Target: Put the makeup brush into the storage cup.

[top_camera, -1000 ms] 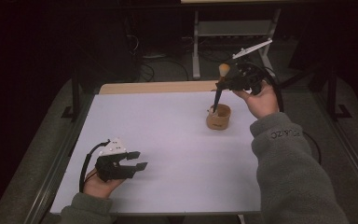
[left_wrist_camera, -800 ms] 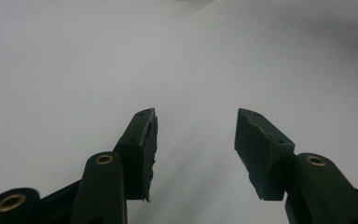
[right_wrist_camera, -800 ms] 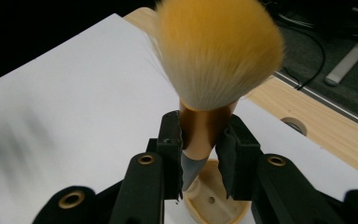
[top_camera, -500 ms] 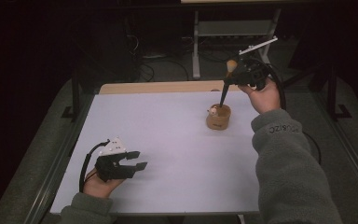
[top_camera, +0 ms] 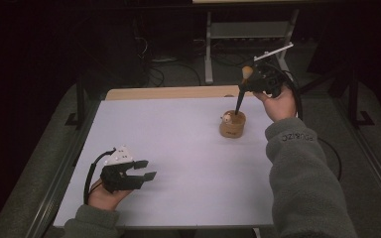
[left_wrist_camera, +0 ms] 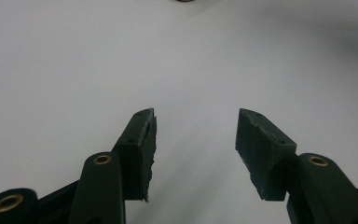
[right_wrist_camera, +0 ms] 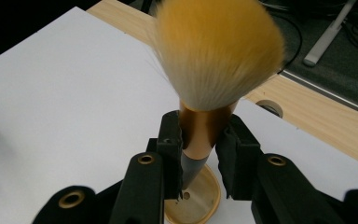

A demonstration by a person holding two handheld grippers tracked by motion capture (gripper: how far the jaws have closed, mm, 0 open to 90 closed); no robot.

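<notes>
Above the wooden holder [top_camera: 232, 124], near the far right of the white counter [top_camera: 178, 148], the right tool [top_camera: 250, 85] grips a makeup brush [right_wrist_camera: 214, 60] by its copper-coloured ferrule, both pads pressed against it. The brush stands bristles up, and its dark handle slants down so that its lower end meets the holder's top. In the right gripper view the fluffy yellow-tipped bristles rise above the jaws, and the round holder [right_wrist_camera: 200, 200] lies just beneath them. Well apart from the holder, toward the near left corner of the counter, the left tool [top_camera: 146, 169] rests low in the person's hand, jaws about half spread with nothing between them.
</notes>
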